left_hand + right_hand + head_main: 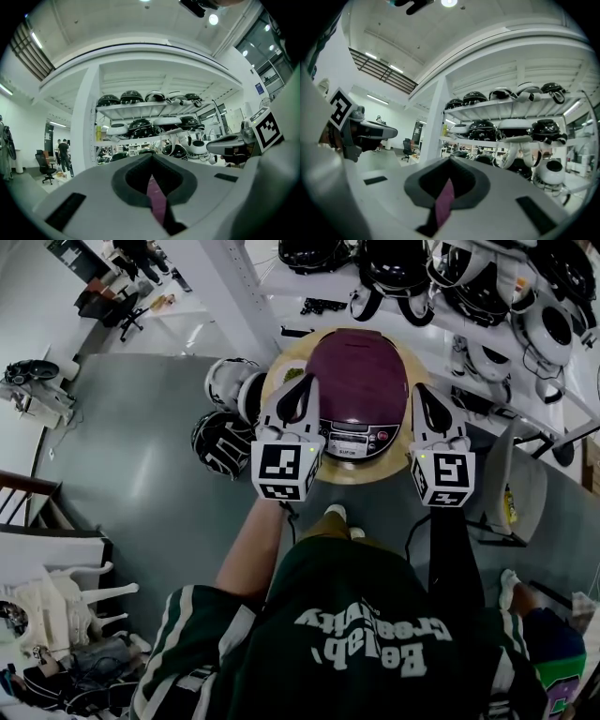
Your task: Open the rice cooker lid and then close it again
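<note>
On the floor at the far left of the head view lie a black helmet (220, 442) and, beyond it, a white helmet (230, 381), both just beside the round wooden bench (361, 472).

The left claw (302, 382) is held level at the left side of the rice cooker (358, 381), its tip over the left edge of the maroon lid (361, 357). Whether it touches the lid I cannot tell. In the left gripper view this claw (151, 157) is closed, tips together with nothing gripped. Only a sliver of purple shows through the slit behind the tips.

The rice cooker stands in the middle of the bench with its lid down and shut. Its silver control panel (354, 442) faces the person.

The right claw (419, 390) is level at the cooker's right edge, and contact cannot be made out. In the right gripper view it (450, 159) is likewise closed and empty, with the same purple sliver in its slit.

Further right stands a grey chair (520, 486). Behind the bench a white shelf (450, 329) carries more black and white helmets.
</note>
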{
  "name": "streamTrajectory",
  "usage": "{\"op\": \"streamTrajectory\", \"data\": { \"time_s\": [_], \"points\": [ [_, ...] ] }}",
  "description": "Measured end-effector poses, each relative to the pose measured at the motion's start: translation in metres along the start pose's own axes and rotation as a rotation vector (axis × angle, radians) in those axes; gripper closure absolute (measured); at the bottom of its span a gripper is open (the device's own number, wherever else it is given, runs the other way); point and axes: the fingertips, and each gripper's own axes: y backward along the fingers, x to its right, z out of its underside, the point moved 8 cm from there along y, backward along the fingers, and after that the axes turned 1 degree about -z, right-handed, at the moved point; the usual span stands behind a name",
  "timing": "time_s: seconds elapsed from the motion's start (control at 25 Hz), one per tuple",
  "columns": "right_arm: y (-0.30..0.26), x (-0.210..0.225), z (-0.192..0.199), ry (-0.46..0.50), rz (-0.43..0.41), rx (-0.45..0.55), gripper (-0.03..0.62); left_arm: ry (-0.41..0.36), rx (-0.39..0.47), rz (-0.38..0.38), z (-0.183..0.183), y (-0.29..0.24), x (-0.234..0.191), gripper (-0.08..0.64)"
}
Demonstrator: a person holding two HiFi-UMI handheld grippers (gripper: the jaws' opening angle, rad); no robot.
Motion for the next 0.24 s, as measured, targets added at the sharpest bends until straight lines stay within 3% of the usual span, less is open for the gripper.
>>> {"op": "streamTrajectory", "data": {
  "time_s": [0.24],
  "points": [
    [-0.0019,0.0002,-0.0006,0.002,0.003,0.001,0.589,-0.005,-0.003,0.004,0.0017,-0.0005,-0.0016,0.56]
  ]
}}
